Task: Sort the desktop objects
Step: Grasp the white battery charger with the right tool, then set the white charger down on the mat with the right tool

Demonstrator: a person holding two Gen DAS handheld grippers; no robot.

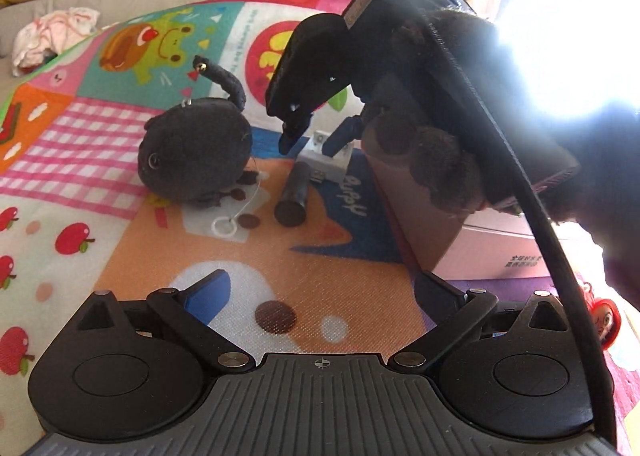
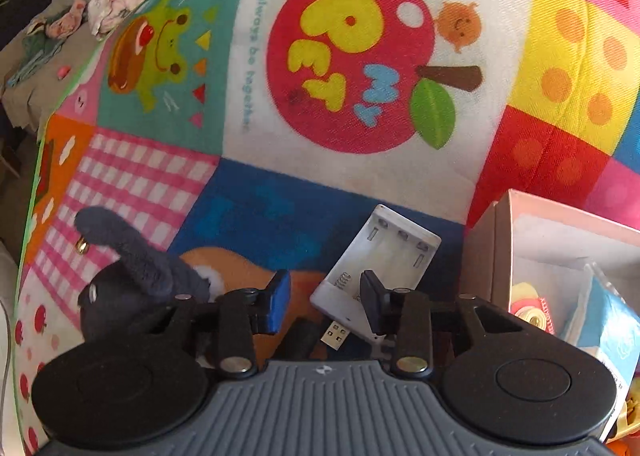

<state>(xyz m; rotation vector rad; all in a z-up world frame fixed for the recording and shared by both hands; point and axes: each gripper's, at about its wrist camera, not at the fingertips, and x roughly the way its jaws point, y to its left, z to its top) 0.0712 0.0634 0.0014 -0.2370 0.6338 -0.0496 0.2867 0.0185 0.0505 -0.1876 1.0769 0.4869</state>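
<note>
White plastic battery charger [image 2: 380,268], slots empty, USB plug out, lies between the unclenched right gripper [image 2: 326,304] fingers.

Plush cat [image 2: 132,280] and box [image 2: 556,252] flank the charger [image 2: 384,256]; mat [image 2: 256,208] beyond is open.

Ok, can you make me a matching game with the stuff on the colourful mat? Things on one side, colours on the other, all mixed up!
Things:
1. plush toy
2. battery charger
3. box
4. printed apple

Colours:
A. white
B. red
C. pink
D. dark grey

Pairs: 1-D, 2-A, 3-C, 4-B
</note>
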